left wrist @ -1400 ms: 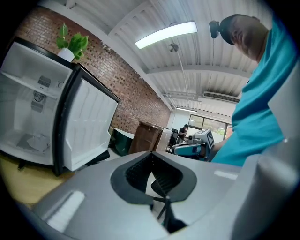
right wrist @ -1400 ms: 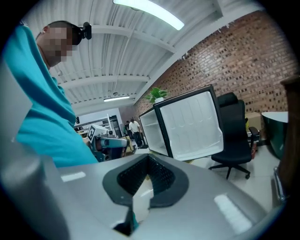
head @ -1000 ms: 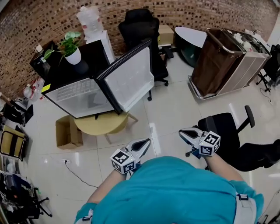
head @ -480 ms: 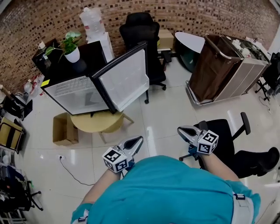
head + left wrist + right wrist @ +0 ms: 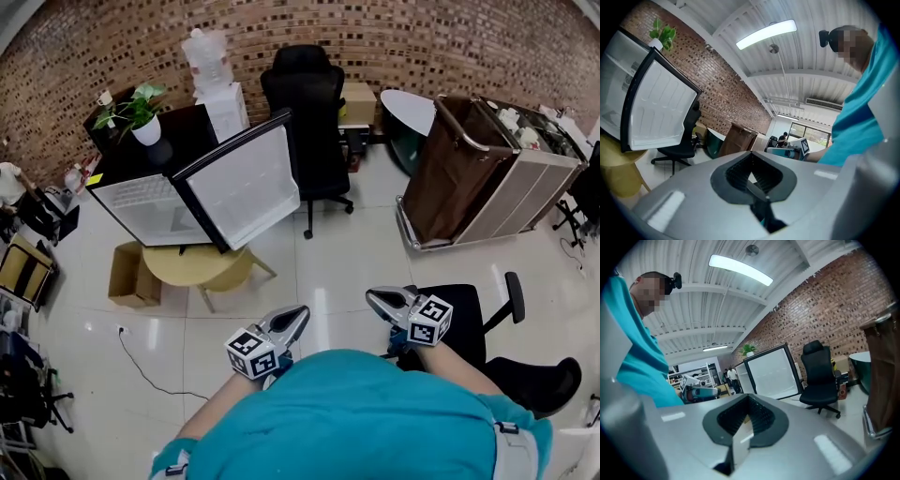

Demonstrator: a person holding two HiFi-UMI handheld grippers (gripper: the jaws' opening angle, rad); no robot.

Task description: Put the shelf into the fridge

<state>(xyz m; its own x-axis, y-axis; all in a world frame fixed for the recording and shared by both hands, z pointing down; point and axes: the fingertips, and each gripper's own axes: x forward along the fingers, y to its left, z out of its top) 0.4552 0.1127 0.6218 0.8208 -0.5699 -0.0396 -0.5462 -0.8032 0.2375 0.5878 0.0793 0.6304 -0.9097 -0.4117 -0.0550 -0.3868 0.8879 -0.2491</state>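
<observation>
A black mini fridge (image 5: 141,202) stands on a round yellow table (image 5: 192,265) at the upper left, with its white-lined door (image 5: 244,183) swung open toward me. The door also shows in the left gripper view (image 5: 656,108) and the right gripper view (image 5: 773,371). Faint grid lines show inside the fridge. No loose shelf is in sight. My left gripper (image 5: 298,313) (image 5: 751,177) and right gripper (image 5: 373,295) (image 5: 743,420) sit close to my body, far from the fridge. Both are shut with nothing between the jaws.
A black office chair (image 5: 309,103) stands right of the fridge door, and another one (image 5: 469,314) is beside my right gripper. A brown cart (image 5: 459,164) is at the right. A cardboard box (image 5: 131,275) and a floor cable (image 5: 141,361) lie left of the table. A potted plant (image 5: 141,112) tops the fridge.
The fridge and table have slid up and left in the head view and look smaller. Both grippers stayed shut near my body, the right one a little lower.
</observation>
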